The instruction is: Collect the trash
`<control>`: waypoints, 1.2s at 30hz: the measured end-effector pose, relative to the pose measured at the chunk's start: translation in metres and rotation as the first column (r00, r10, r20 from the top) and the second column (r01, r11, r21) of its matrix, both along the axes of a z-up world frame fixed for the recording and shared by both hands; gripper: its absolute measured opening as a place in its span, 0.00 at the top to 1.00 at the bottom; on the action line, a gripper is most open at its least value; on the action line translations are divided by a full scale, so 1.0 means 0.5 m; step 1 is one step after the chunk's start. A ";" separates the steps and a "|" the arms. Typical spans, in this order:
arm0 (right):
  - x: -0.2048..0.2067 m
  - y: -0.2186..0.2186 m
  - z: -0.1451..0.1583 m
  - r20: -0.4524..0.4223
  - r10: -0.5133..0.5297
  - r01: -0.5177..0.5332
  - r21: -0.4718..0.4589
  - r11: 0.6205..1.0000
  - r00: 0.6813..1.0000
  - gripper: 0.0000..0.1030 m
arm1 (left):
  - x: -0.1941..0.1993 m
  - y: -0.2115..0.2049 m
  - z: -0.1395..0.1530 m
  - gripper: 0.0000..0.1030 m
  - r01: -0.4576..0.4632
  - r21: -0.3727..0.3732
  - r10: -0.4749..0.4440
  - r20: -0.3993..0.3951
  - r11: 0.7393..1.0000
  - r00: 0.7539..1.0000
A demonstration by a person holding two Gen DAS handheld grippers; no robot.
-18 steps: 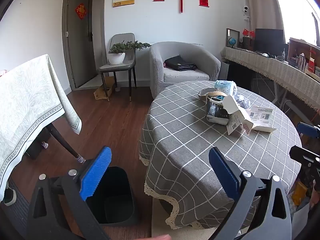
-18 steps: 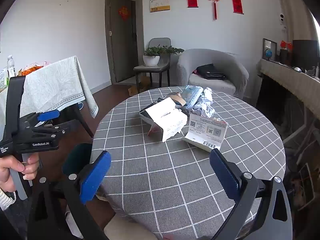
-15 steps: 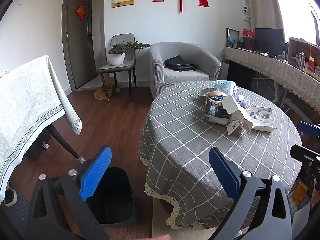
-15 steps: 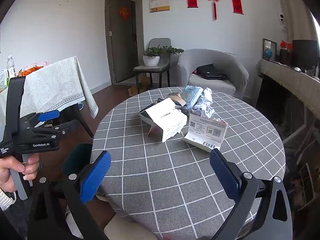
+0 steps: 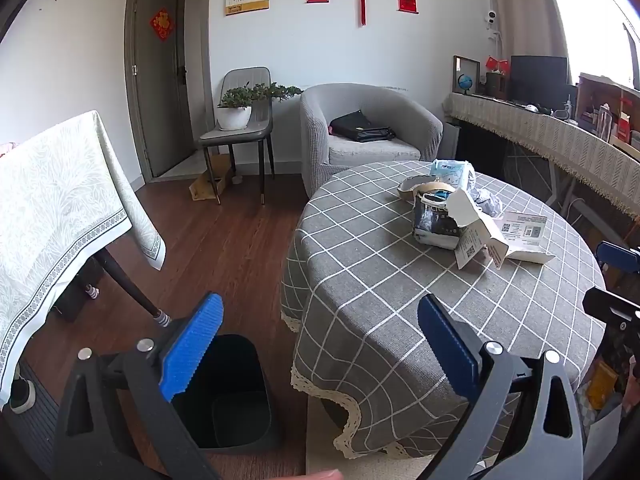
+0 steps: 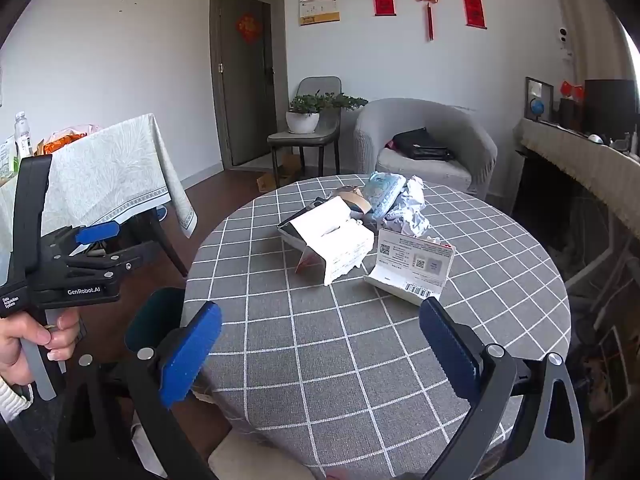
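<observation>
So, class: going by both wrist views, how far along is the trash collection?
Done: nothing visible; the black bin looks empty. In hand: nothing; left gripper and right gripper are open. Left: white box, card, crumpled paper and blue packet on the table.

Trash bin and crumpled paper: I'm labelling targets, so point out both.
Trash bin [image 5: 236,396]: left wrist view, on its dark inside.
Crumpled paper [image 6: 410,210]: right wrist view, on its creased white middle.

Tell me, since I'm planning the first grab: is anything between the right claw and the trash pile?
Nothing visible. Only bare tablecloth lies between the open right claw and the trash pile.
</observation>
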State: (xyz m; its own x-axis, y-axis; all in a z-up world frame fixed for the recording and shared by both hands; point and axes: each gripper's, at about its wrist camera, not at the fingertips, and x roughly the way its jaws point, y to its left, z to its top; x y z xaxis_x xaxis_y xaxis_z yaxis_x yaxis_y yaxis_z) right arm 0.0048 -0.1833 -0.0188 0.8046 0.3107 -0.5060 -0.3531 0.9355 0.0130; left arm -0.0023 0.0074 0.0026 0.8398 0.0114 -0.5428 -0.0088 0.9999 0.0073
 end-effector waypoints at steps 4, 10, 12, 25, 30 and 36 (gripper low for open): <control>-0.001 -0.001 0.002 0.001 0.001 -0.001 0.003 1.000 1.000 0.03 | 0.003 -0.017 -0.004 0.03 0.003 0.011 -0.003 0.005 1.000 1.000; -0.002 -0.004 0.004 0.004 -0.003 0.003 0.006 1.000 1.000 0.03 | 0.000 -0.014 -0.001 0.03 0.005 0.009 -0.005 0.004 1.000 1.000; -0.001 -0.003 0.006 0.004 -0.004 0.004 0.004 1.000 1.000 0.03 | 0.005 -0.017 -0.006 0.03 0.004 0.011 -0.004 0.003 1.000 1.000; -0.002 -0.003 0.006 0.004 -0.006 0.006 -0.006 1.000 1.000 0.03 | 0.009 -0.011 -0.013 0.03 0.001 0.009 -0.001 -0.004 1.000 1.000; 0.000 -0.003 0.004 0.005 -0.006 0.006 -0.003 1.000 1.000 0.03 | 0.009 -0.011 -0.013 0.03 0.000 0.009 0.000 -0.005 1.000 1.000; 0.001 -0.003 0.001 0.002 -0.005 0.005 -0.004 1.000 1.000 0.03 | 0.010 -0.011 -0.014 0.03 -0.002 0.007 0.002 -0.005 1.000 1.000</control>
State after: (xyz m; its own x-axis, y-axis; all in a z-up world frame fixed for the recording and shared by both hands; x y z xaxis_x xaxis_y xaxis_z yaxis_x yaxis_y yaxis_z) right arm 0.0053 -0.1850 -0.0185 0.8073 0.3049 -0.5053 -0.3484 0.9373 0.0088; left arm 0.0025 0.0017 -0.0045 0.8369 0.0167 -0.5471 -0.0103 0.9998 0.0147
